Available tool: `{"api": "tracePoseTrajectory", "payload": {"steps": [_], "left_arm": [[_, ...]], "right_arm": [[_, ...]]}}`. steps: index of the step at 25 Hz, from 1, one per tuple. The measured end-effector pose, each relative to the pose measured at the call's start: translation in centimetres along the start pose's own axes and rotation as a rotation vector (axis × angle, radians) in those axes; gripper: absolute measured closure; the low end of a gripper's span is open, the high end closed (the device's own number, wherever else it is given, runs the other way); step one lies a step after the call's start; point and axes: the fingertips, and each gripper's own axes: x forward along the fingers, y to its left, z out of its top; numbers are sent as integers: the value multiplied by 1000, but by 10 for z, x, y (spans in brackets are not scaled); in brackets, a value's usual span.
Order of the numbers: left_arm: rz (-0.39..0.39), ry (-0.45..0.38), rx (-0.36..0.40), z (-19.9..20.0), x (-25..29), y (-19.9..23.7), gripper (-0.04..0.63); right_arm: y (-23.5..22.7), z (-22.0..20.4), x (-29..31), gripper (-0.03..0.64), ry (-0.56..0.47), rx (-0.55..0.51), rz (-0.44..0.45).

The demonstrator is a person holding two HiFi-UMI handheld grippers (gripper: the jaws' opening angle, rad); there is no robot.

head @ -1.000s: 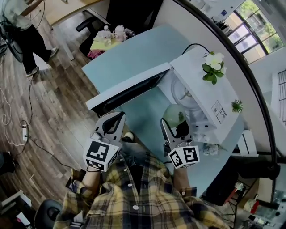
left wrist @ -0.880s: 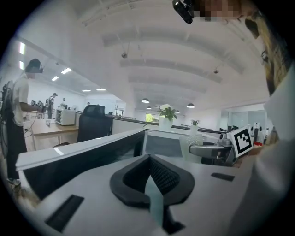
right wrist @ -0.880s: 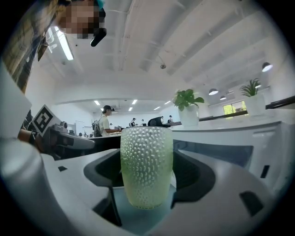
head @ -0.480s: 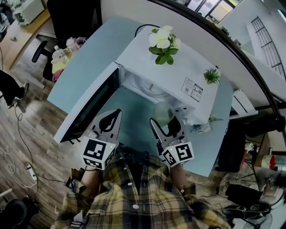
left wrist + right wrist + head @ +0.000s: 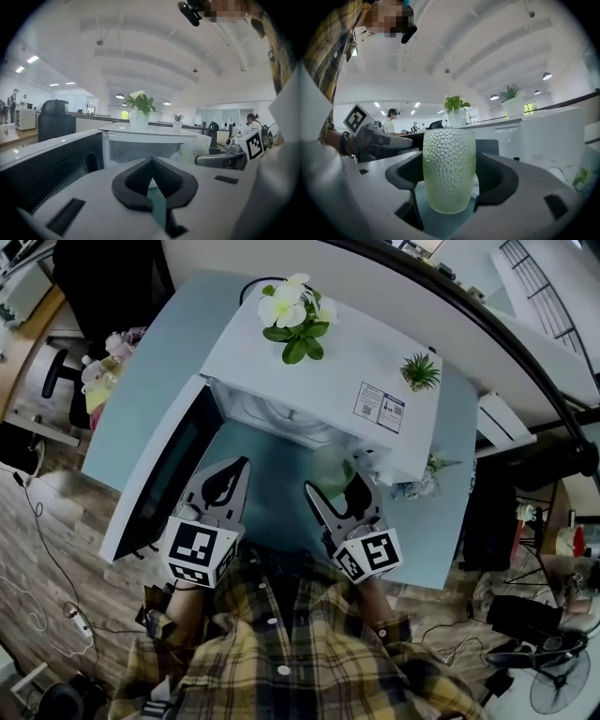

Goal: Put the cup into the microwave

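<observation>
Right gripper has its jaws closed on a pale green dimpled cup, upright between the dark pads; the cup's base is cut off behind the gripper body, so I cannot see what is under it.

From the head view the cup is a faint green blur just in front of the microwave's open mouth, outside the cavity, partly covered by the right gripper and the microwave's front edge.

Left gripper has its jaws together with nothing between them; only a sliver of teal shows below the tips; in the head view it hovers beside the open door.

Microwave is white; its door swings out to the left; the cavity looks pale and hazy, its floor mostly hidden under the roof from above.

Label sticker lies on the microwave's top; the print is too small to read; a white-flowered plant and a small green plant also stand there.

A strip of teal table lies open between the door and the microwave front, with both grippers over it; the table's near edge is lost under the person's plaid shirt.
</observation>
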Motion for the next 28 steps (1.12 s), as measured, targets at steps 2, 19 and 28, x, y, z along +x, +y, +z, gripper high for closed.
{"api": "tracePoseTrajectory", "payload": {"steps": [2,19,28], "left_arm": [[-2,4,2,-1,0,1,606],[-29,20,-6,-11,-8,8,606],[-57,27,-6,-14,-7,6,606]], "right_arm": [[-2,-1,-1,268,-2,6,-11],[7,-8,-2,268,2,13,-57],[10,-8,0,270,-3,10,-65]]}}
